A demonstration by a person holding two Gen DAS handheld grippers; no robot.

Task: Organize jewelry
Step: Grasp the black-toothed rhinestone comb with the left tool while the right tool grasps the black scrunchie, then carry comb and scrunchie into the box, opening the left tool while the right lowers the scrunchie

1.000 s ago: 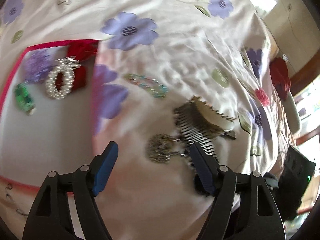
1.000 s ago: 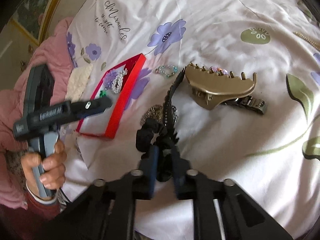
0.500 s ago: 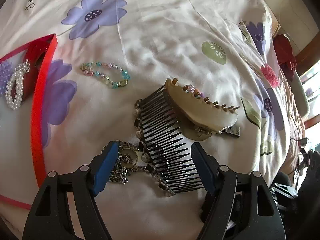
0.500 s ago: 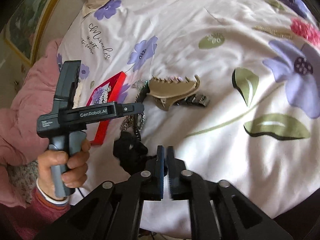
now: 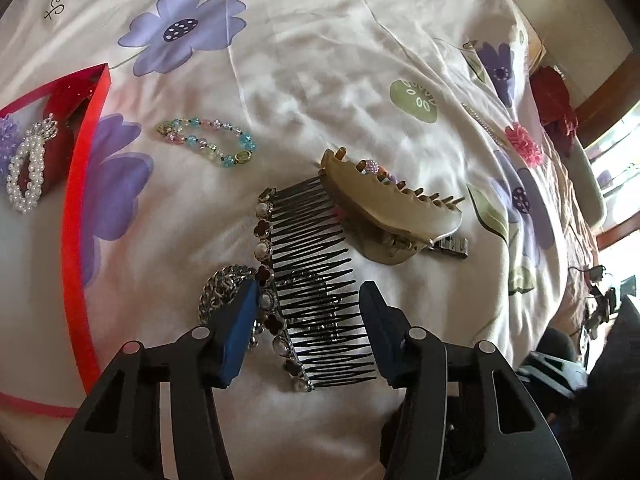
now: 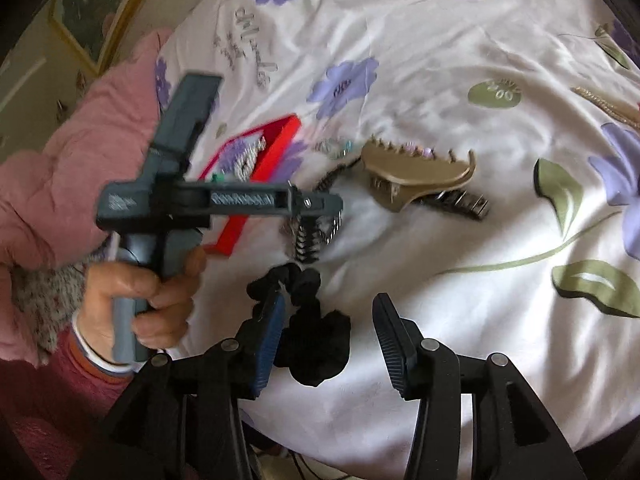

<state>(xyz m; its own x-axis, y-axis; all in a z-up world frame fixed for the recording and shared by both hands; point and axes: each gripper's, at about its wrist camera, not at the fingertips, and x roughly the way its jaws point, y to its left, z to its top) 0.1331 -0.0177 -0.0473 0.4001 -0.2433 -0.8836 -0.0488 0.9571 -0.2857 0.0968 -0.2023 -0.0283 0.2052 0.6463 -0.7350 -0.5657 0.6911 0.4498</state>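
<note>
My left gripper [image 5: 306,320] is open, its fingers on either side of a black hair comb [image 5: 320,280] with a pearl edge, lying on the floral bedsheet. A silver chain [image 5: 220,292] lies under the left finger. A gold claw clip [image 5: 384,216] and a beaded bracelet [image 5: 208,142] lie beyond. The red-rimmed tray [image 5: 78,208] at left holds a pearl clip [image 5: 28,172]. My right gripper [image 6: 330,332] is open over a black scrunchie [image 6: 308,320] lying on the sheet. The left gripper [image 6: 320,216] also shows in the right wrist view, over the comb.
A metal watch band [image 5: 452,246] sticks out from under the claw clip. A thin gold chain [image 6: 600,102] lies at the far right of the sheet. The bed edge drops off at right, with a red cloth [image 5: 556,108] beyond. The person's hand [image 6: 140,296] holds the left gripper.
My left gripper has moved right from the tray and down onto the comb. My right gripper has pulled back, opened and let go of the black scrunchie, which now lies on the sheet.
</note>
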